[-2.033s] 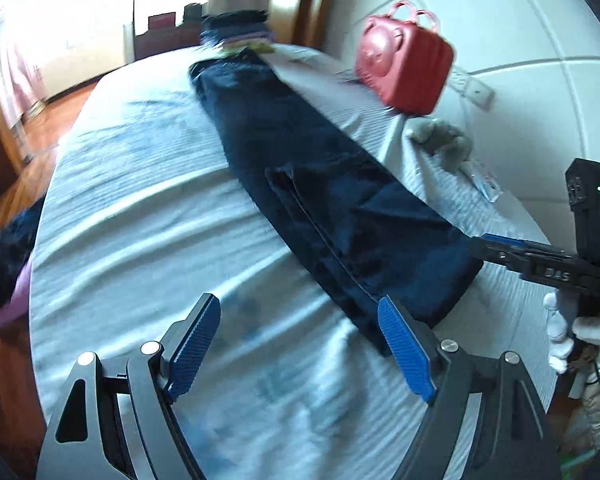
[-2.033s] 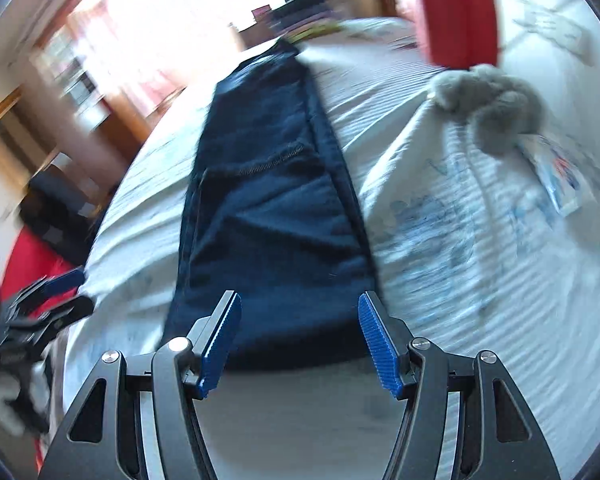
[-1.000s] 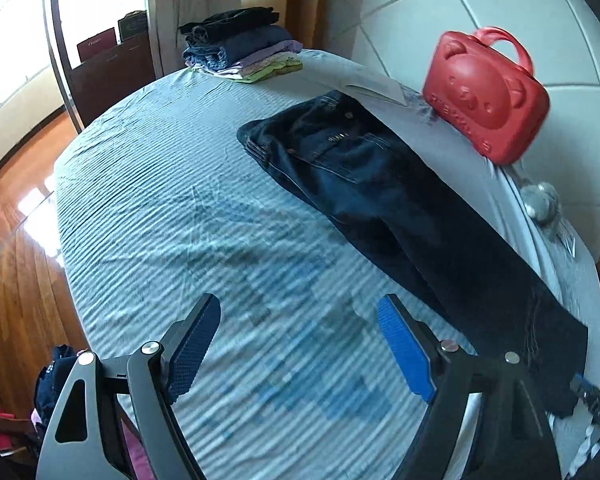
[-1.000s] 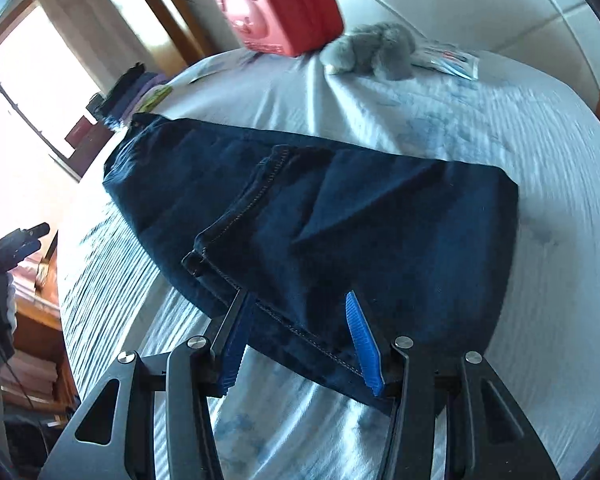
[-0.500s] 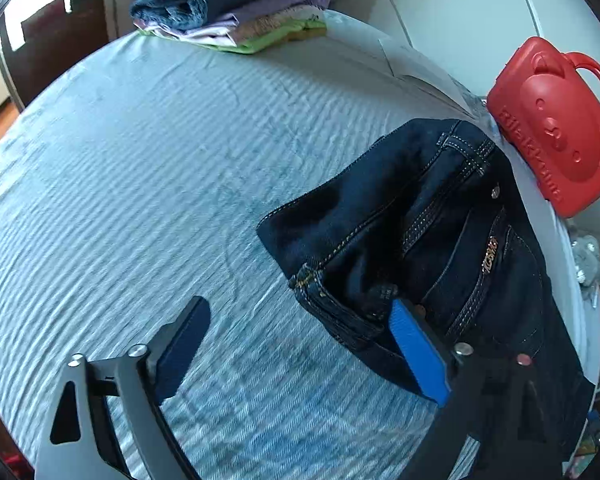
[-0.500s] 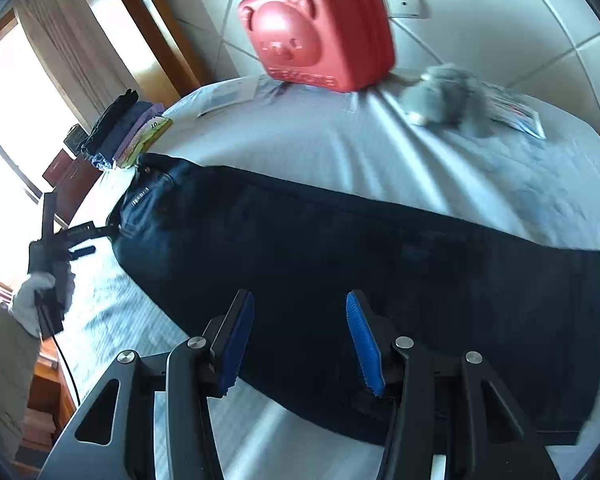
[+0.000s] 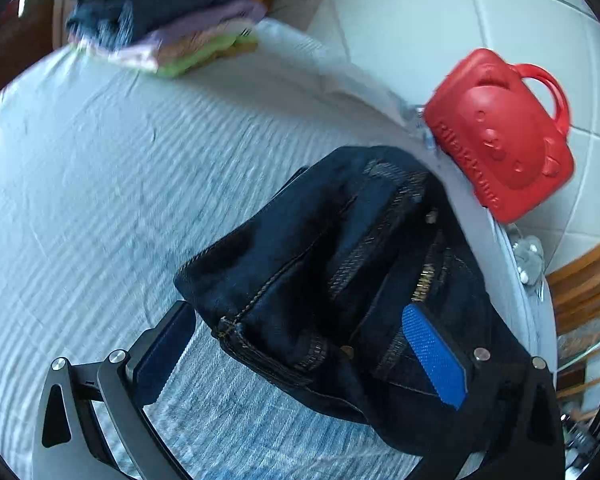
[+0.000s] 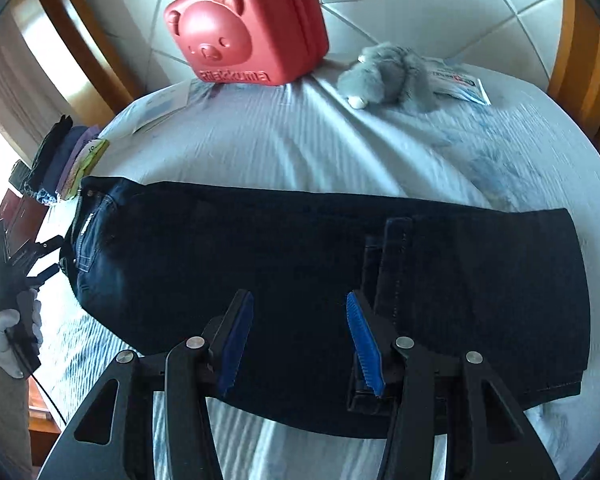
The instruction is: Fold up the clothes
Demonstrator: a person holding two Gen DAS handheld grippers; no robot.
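One pair of dark navy denim jeans, laid lengthwise across the striped pale-blue bedsheet, legs stacked, hem end already turned back over itself at the right in the right wrist view. Waistband end bunched and slightly raised at the left.

Handling, as a judgement: heavy, fairly stiff cloth, not slippery, not fragile; should hold a crease but drag on the sheet. Best grab points likely the thick waistband corner and the doubled hem edge; seams give good bite.

Left gripper: jaws fully wide, straddling the waistband corner, denim between the pads, nothing clamped. Right pad resting on or just over the cloth; hard to say which through the blur.

Right gripper: jaws about half open, poised over the mid-leg near edge, pads not pinching anything, cloth lying flat under them.

Fold step probably about to start: waist to hem or the reverse.

Count around it: one red bear-face hard case against the padded headboard, one grey plush toy, one printed packet beside the toy, one stack of folded clothes at the far corner, one paper sheet near the case.
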